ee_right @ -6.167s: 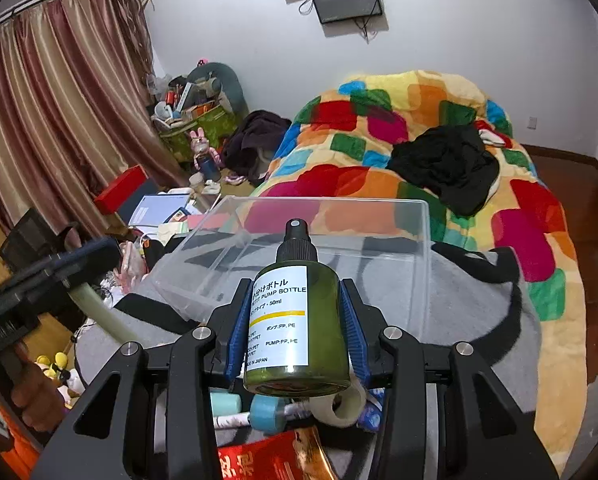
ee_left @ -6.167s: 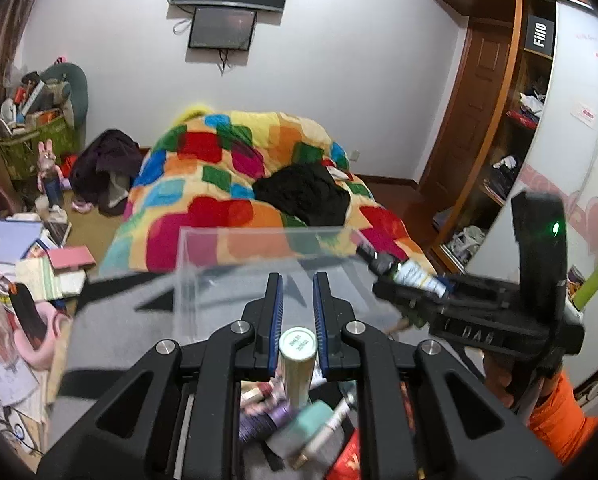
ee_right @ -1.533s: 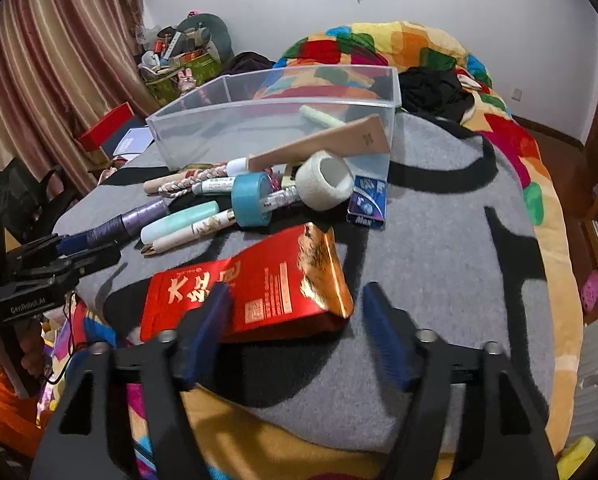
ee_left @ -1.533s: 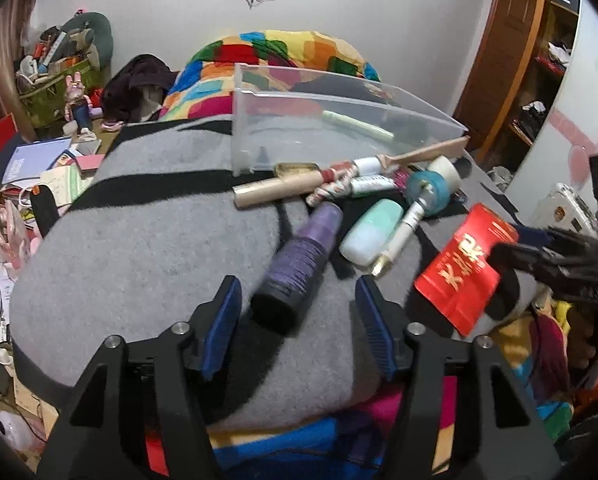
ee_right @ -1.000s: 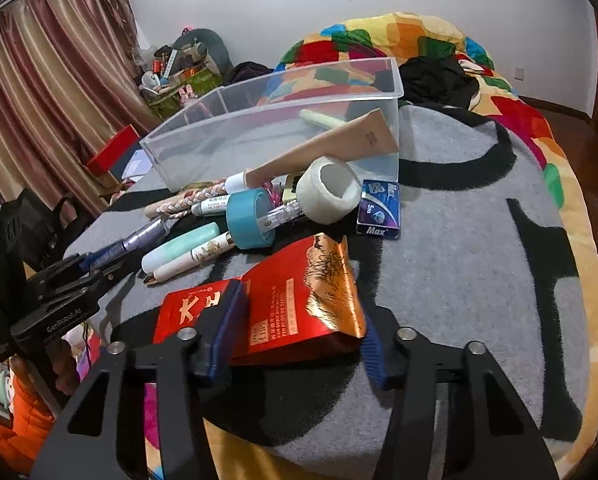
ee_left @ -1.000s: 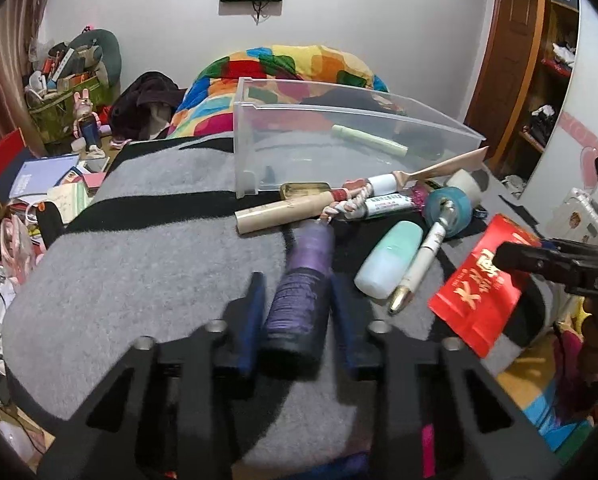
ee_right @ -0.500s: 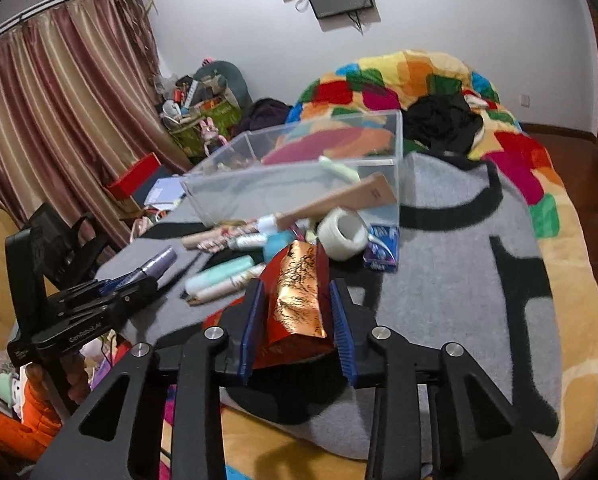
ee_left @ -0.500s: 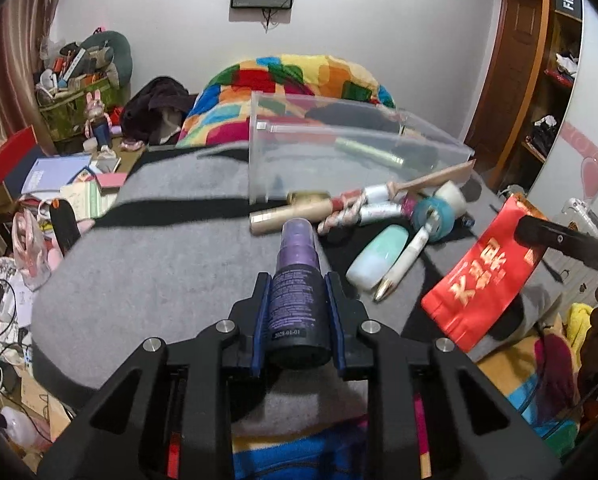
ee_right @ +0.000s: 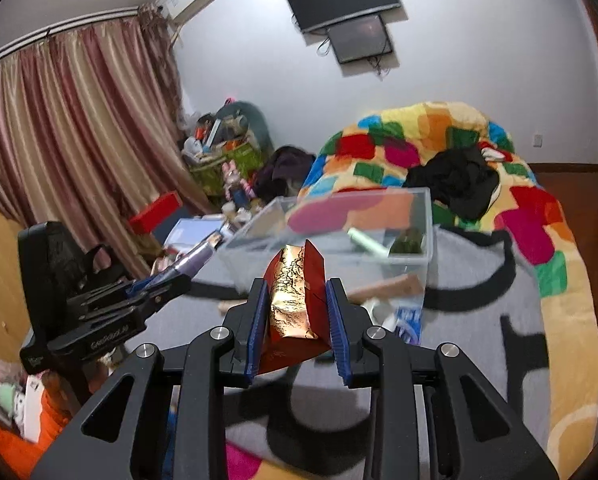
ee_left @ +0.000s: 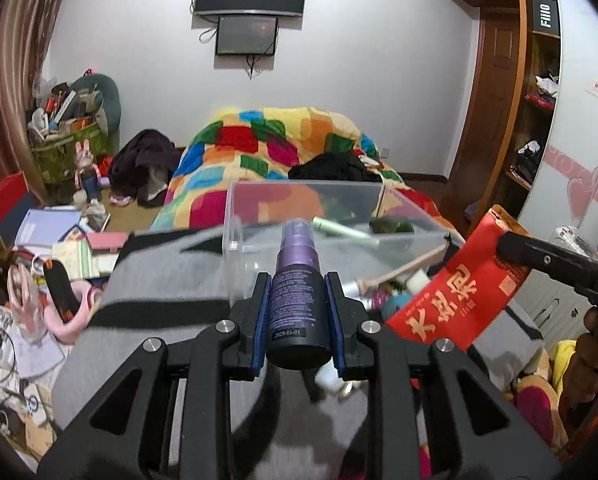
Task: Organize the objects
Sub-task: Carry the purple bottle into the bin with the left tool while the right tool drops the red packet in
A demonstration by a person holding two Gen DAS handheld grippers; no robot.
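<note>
Bottle: purple spray bottle (ee_left: 297, 292) clamped between the blue pads of the left tongs (ee_left: 297, 322), nozzle pointing away toward the bin, raised above the bed's grey blanket (ee_left: 167, 280); in the right wrist view it shows at the left (ee_right: 193, 258), sticking out of the left tongs (ee_right: 159, 282).
Packet: red packet (ee_right: 297, 304) with a gold printed face, held upright and squeezed between the pads of the right tongs (ee_right: 297, 320); in the left wrist view it hangs at the right (ee_left: 455, 292), gold characters on red, with the right tongs (ee_left: 511, 246) gripping its far upper edge.
Left tongs: closed on the purple spray bottle, pads touching both sides of its dark body.
Right tongs: closed on the red packet, raised above the blanket.
Bin: clear plastic bin (ee_left: 235, 216) on the grey blanket, just beyond both tongs; seen also in the right wrist view (ee_right: 427, 216).
In the bin: pale green tube (ee_left: 345, 230) lying slantwise and dark green bottle (ee_left: 391, 226) to its right, near the far right corner; both show in the right wrist view too, tube (ee_right: 367, 242) and bottle (ee_right: 409, 242).
Near side of bin: loose pile of small things on the blanket, among them a long wooden stick (ee_left: 403, 270) and a blue box (ee_right: 409, 318); the rest is partly hidden by the tongs.
Beyond: patchwork quilt (ee_left: 267, 144) with black clothing (ee_right: 455, 182) on it.
</note>
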